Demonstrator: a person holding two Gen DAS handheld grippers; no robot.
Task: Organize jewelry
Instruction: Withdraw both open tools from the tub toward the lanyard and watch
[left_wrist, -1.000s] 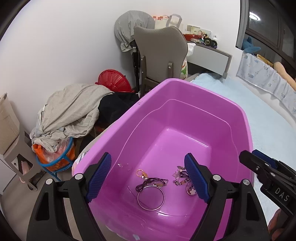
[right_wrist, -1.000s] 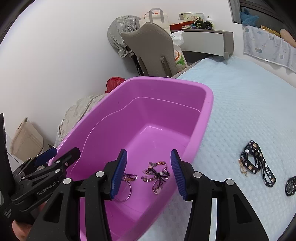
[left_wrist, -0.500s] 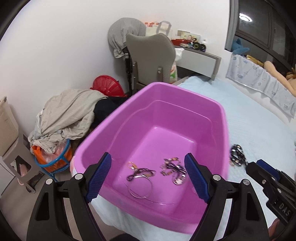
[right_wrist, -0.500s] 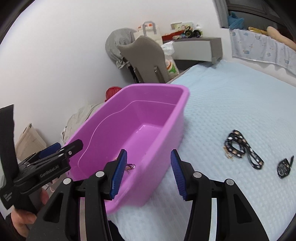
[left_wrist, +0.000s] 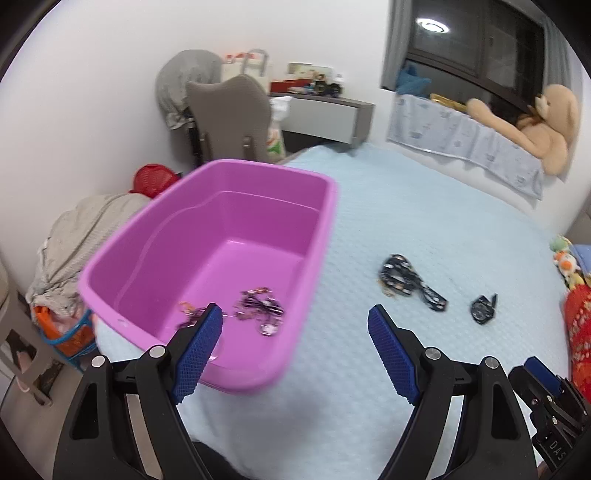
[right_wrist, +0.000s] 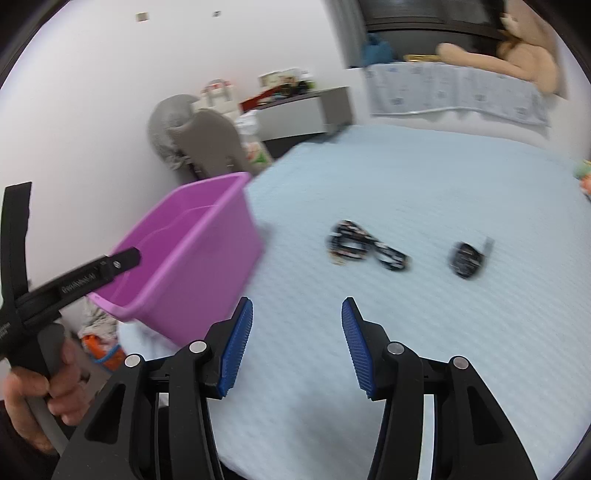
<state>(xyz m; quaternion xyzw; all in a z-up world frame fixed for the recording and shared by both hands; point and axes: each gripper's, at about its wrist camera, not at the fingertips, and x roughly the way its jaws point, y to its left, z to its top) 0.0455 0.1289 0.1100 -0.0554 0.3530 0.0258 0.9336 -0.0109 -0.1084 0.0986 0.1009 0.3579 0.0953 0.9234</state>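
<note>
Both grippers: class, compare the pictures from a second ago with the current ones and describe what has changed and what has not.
Both grippers have drawn back from over the purple tub and swung right toward the bed. The left gripper and right gripper remain open and empty; nothing was gripped or released. Unchanged: the jewelry lies in the tub, and the patterned lanyard and small dark item lie on the bed.

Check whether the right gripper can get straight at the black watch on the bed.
Probably yes. The right gripper is open and empty, and only bare blue bedspread lies between it and the black watch; the patterned strap sits off to the left.
</note>
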